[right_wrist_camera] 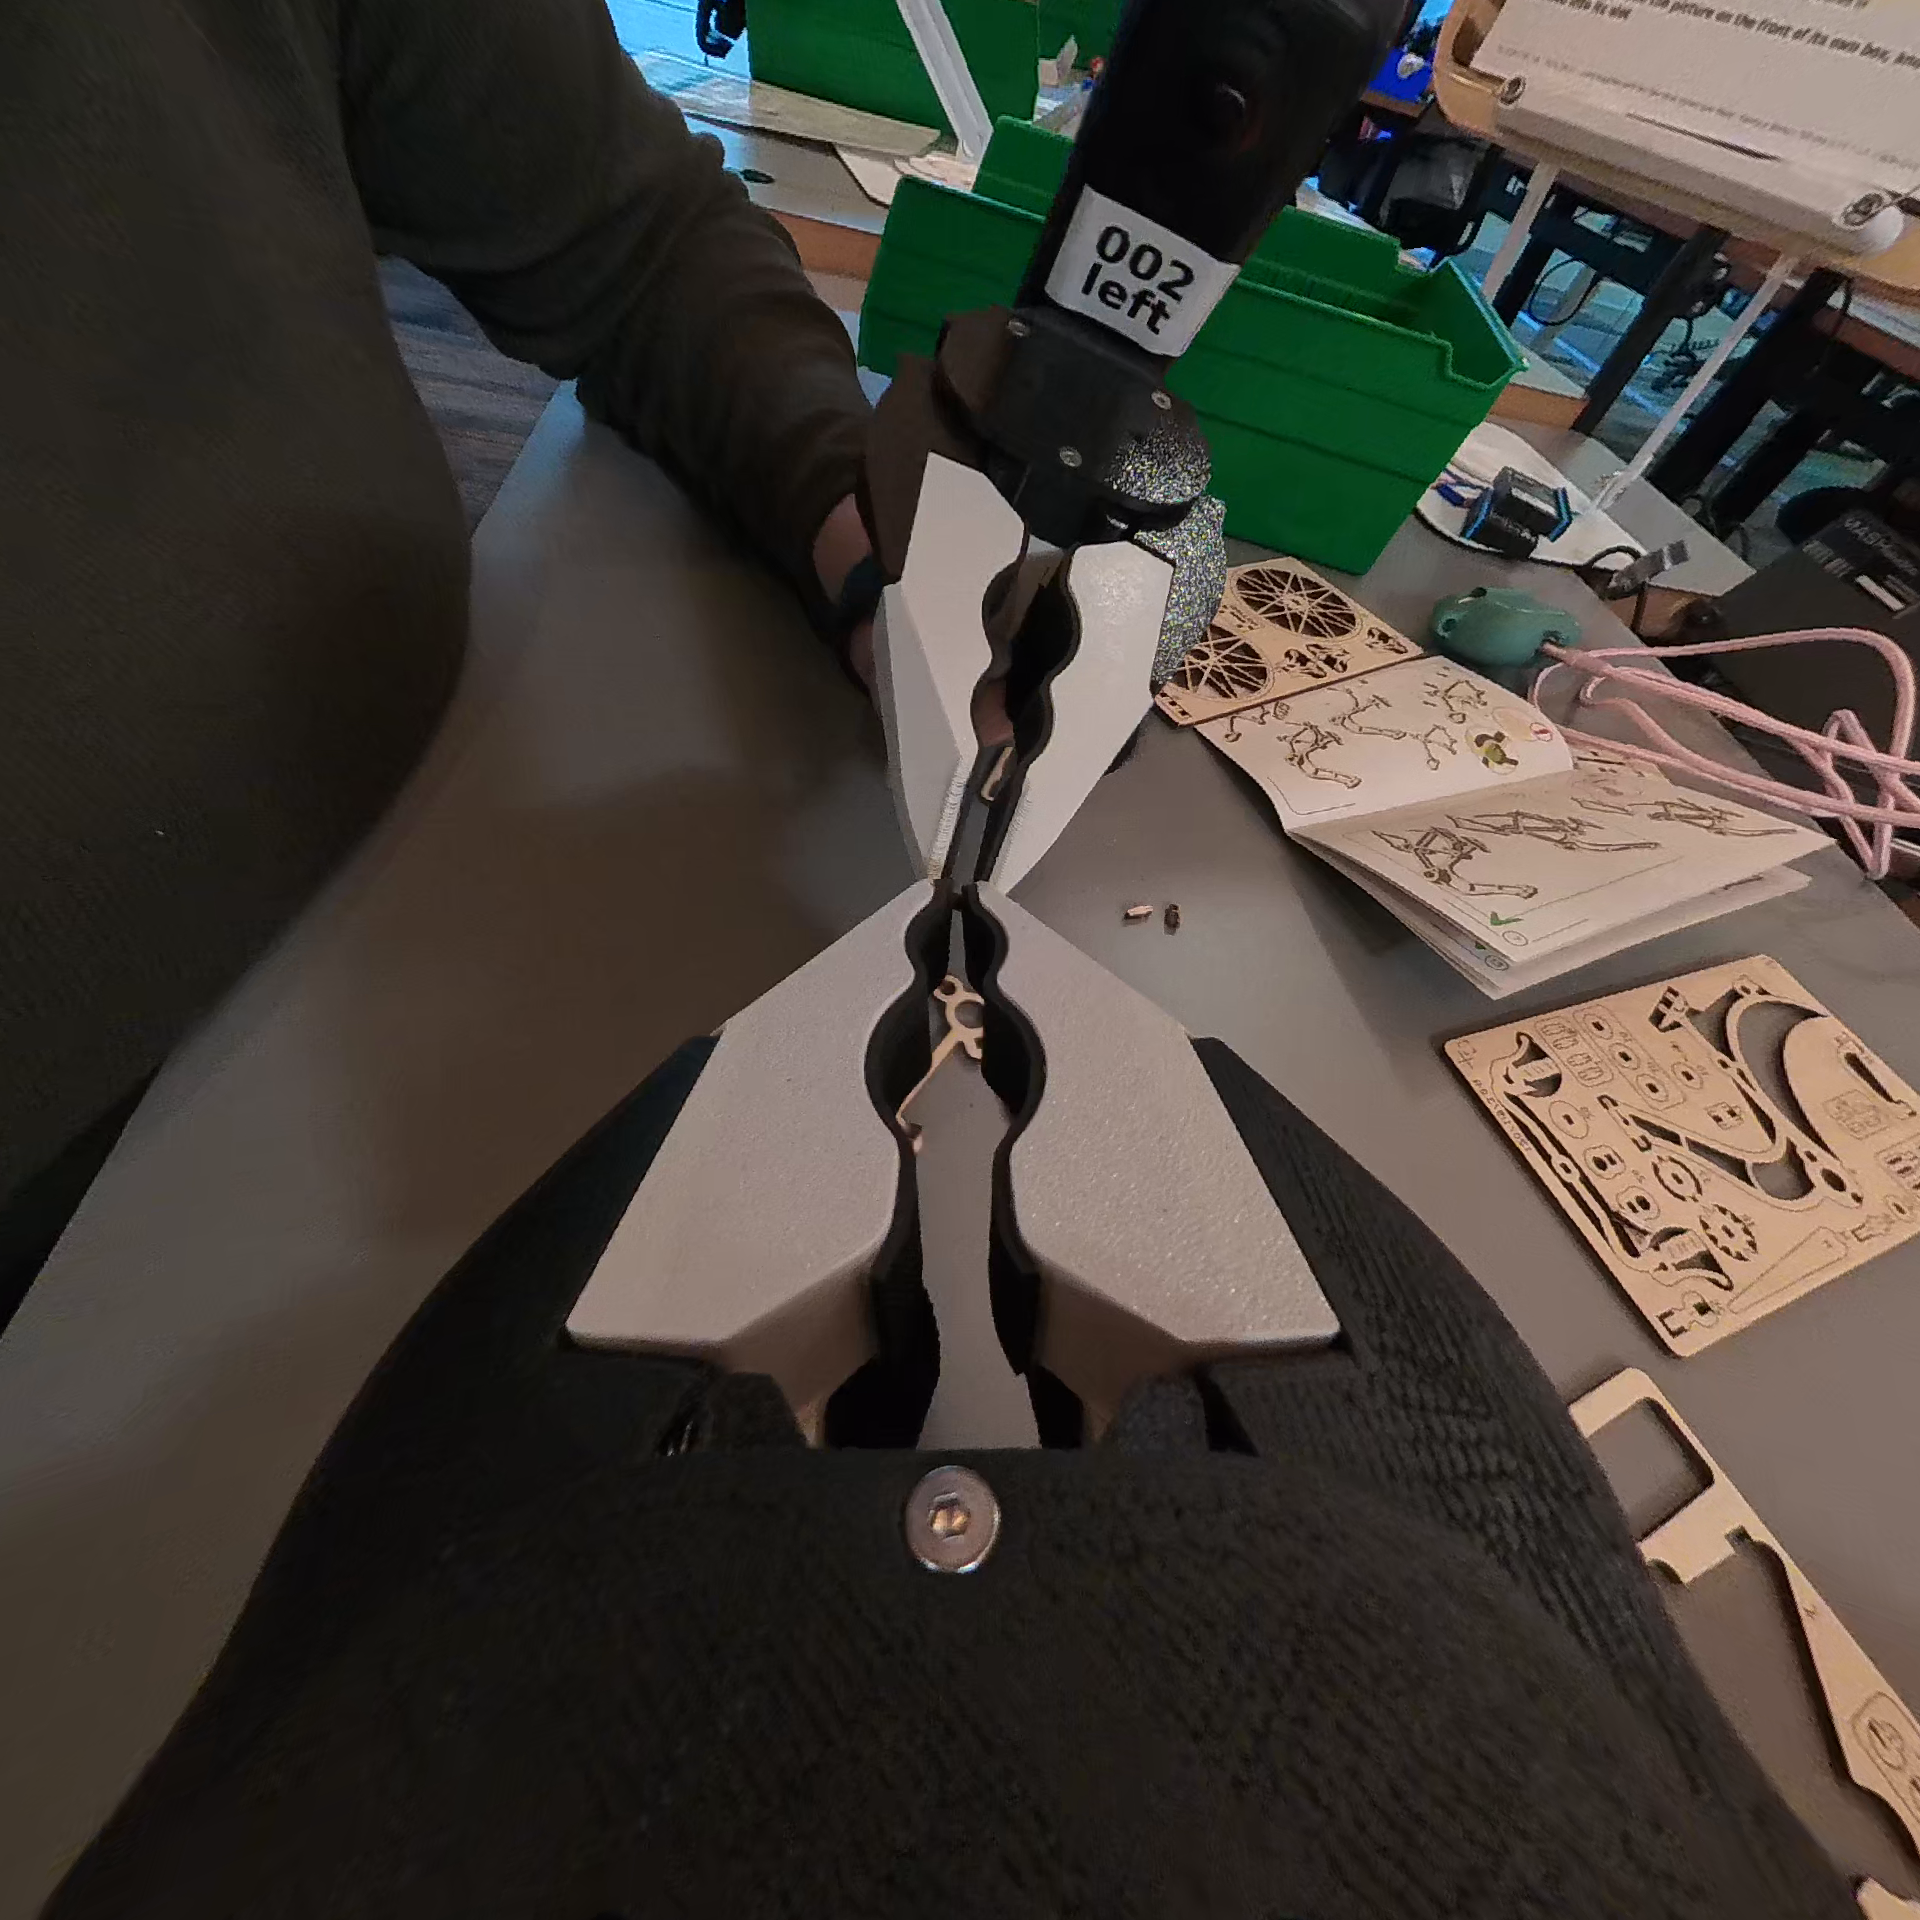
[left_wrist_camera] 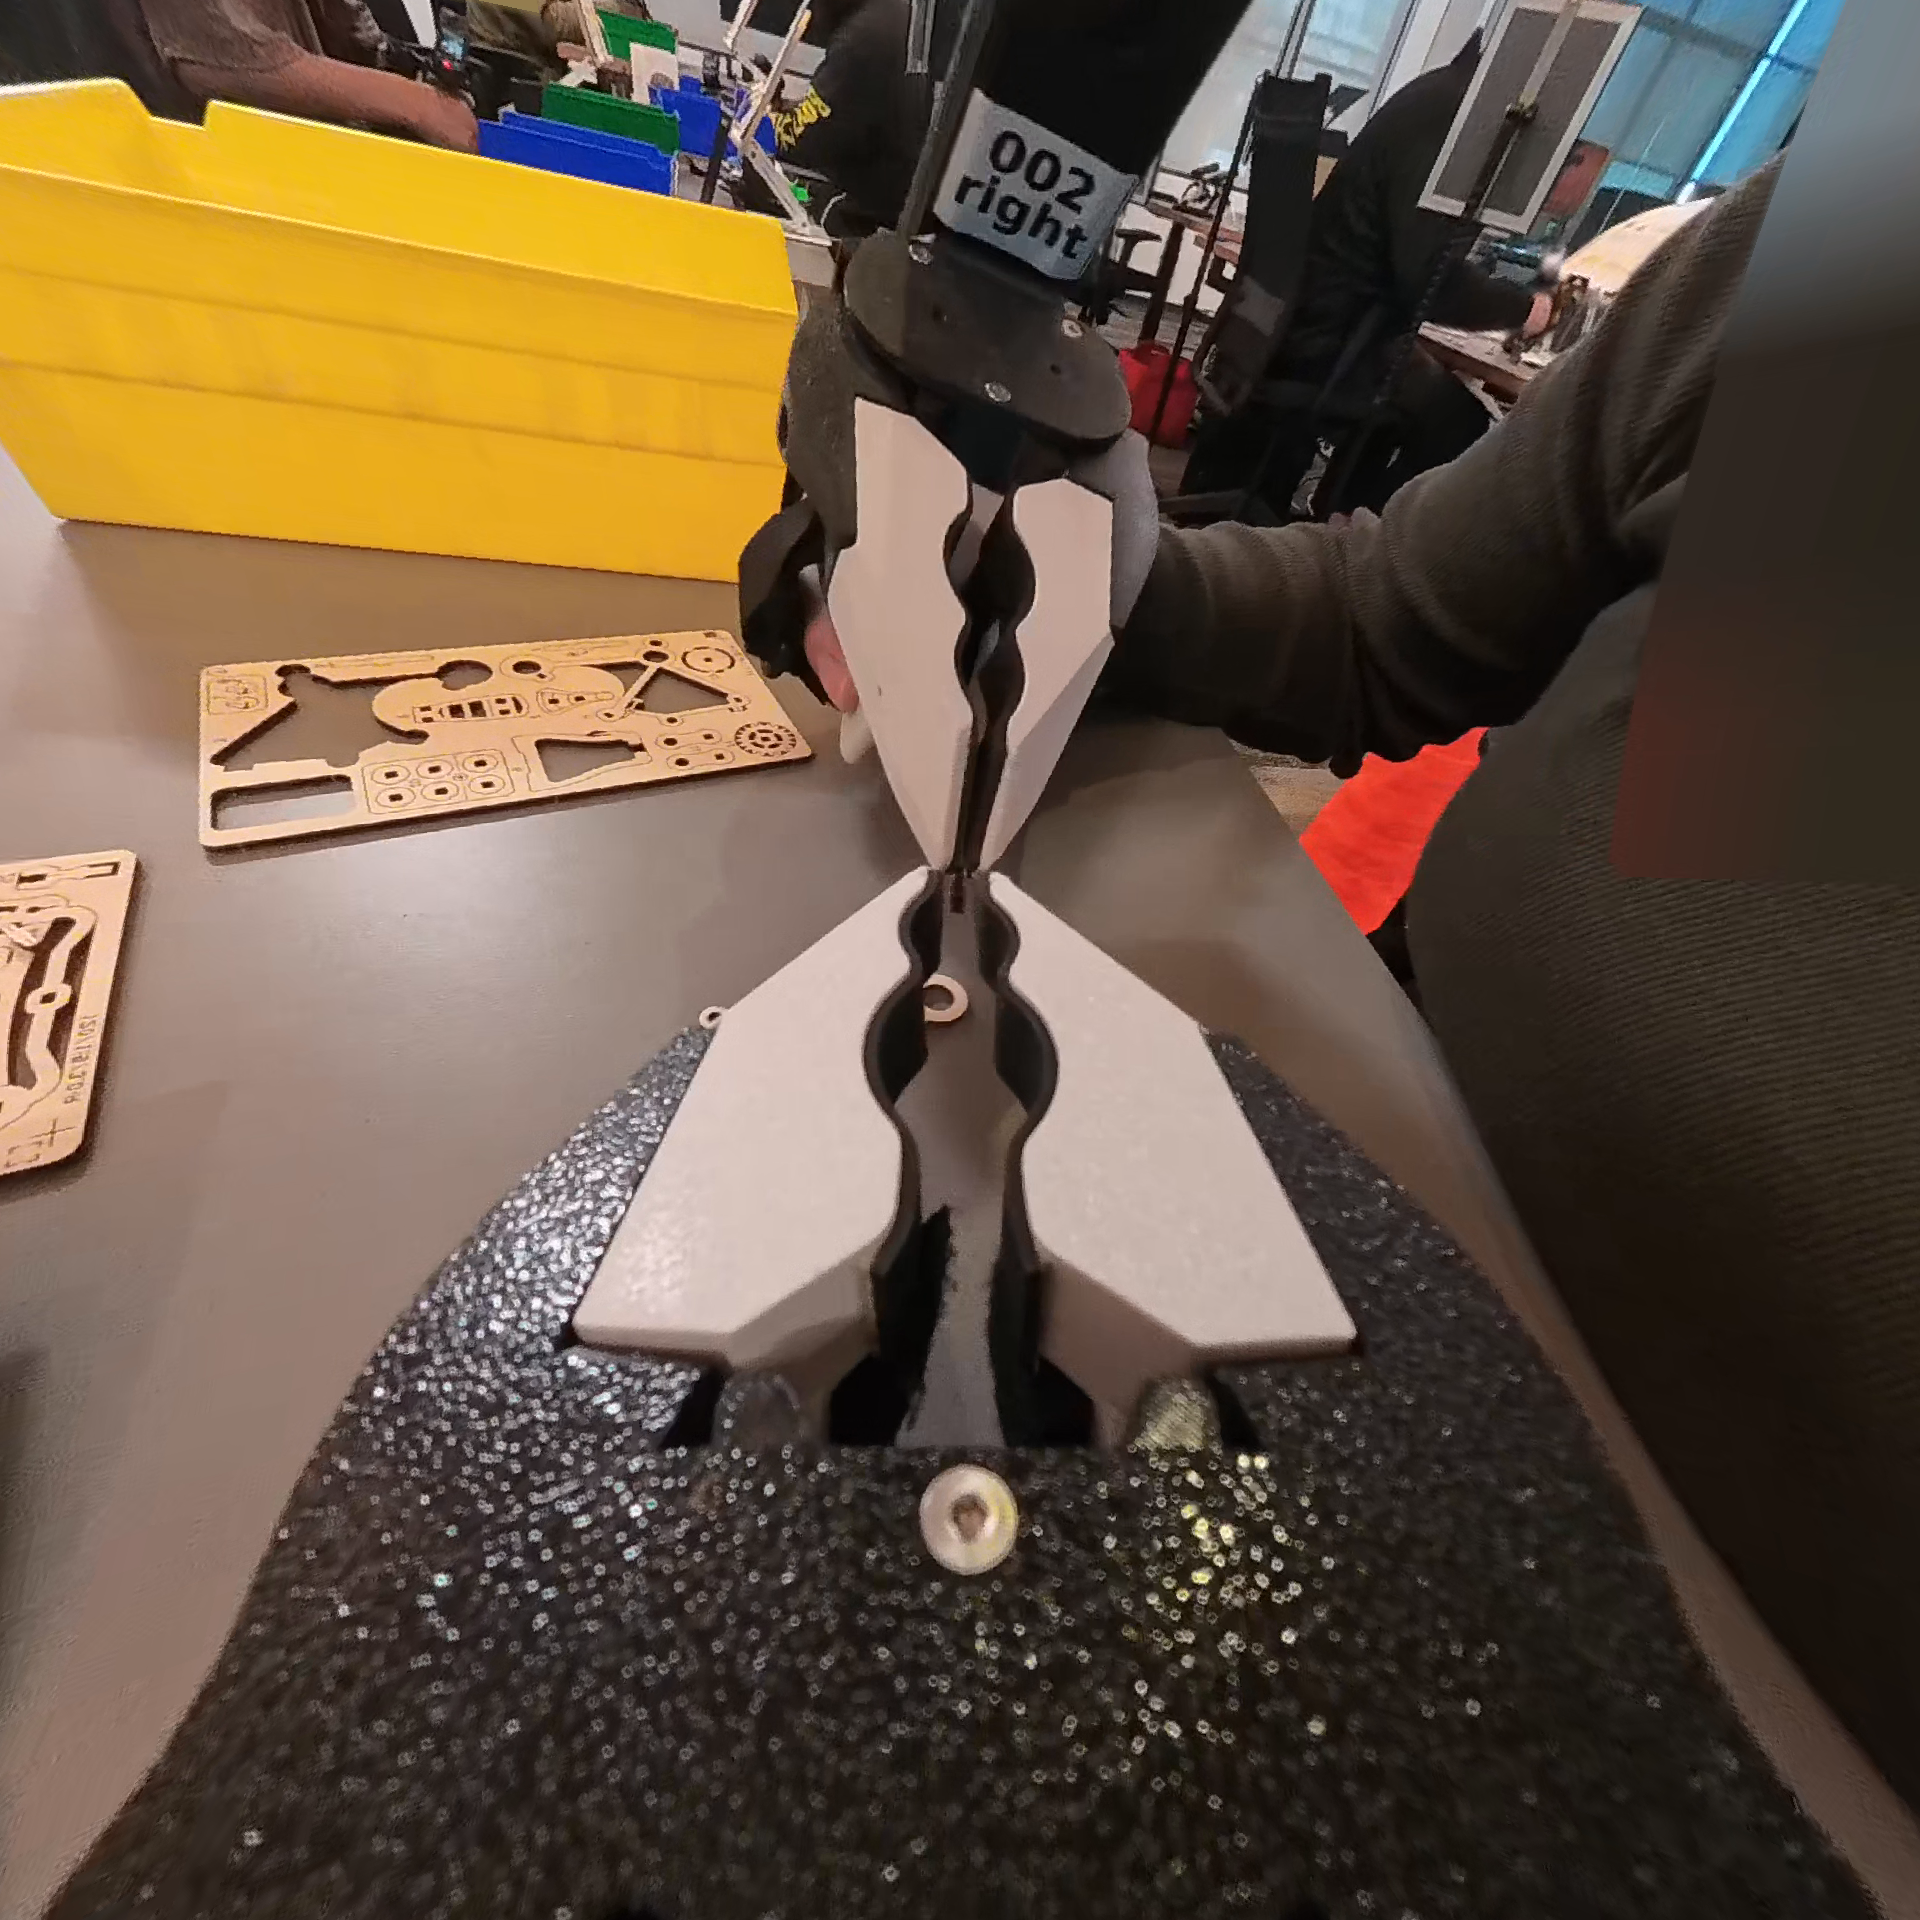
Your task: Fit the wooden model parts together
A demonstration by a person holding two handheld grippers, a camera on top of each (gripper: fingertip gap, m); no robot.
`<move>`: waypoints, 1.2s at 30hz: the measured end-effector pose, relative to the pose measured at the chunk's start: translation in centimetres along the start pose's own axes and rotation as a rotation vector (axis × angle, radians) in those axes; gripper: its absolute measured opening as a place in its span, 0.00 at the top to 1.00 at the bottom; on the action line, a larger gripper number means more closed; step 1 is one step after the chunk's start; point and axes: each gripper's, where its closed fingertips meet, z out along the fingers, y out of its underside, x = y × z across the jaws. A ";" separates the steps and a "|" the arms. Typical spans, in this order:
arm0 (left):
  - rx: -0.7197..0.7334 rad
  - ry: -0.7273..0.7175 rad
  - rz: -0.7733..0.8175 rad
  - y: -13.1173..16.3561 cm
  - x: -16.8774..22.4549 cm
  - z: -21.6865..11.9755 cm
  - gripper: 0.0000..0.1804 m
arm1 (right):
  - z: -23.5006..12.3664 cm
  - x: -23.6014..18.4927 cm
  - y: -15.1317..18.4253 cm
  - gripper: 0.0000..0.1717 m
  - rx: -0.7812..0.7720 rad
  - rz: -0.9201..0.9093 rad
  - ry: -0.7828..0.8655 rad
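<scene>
The two tools meet tip to tip above the grey counter (left_wrist_camera: 436, 997), near its edge closest to the person. The right tool (right_wrist_camera: 954, 891) has its grey fingers closed on a thin, pale wooden model part with round holes (right_wrist_camera: 951, 1029), which lies edge-on between the dark wavy pads. The left tool (left_wrist_camera: 958, 883) shows its fingers slightly apart at the tips around a small dark piece; whether they press on it cannot be told. A small pale wooden ring (left_wrist_camera: 945, 995) lies on the counter beneath the left tool. Laser-cut plywood sheets (left_wrist_camera: 488, 727) (right_wrist_camera: 1704, 1153) rest farther in, an open instruction booklet (right_wrist_camera: 1496, 810) beside them, and a yellow plastic bin (left_wrist_camera: 395, 364) stands toward the far edge
</scene>
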 end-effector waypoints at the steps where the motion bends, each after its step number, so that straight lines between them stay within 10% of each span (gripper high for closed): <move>1: -0.002 -0.003 -0.001 0.0 -0.1 0.0 0.98 | 0.0 0.1 0.0 1.00 0.002 0.003 0.003; 36: -0.007 -0.053 0.165 0.1 0.7 0.2 1.00 | -0.3 -0.5 -0.7 0.98 0.073 0.086 -0.076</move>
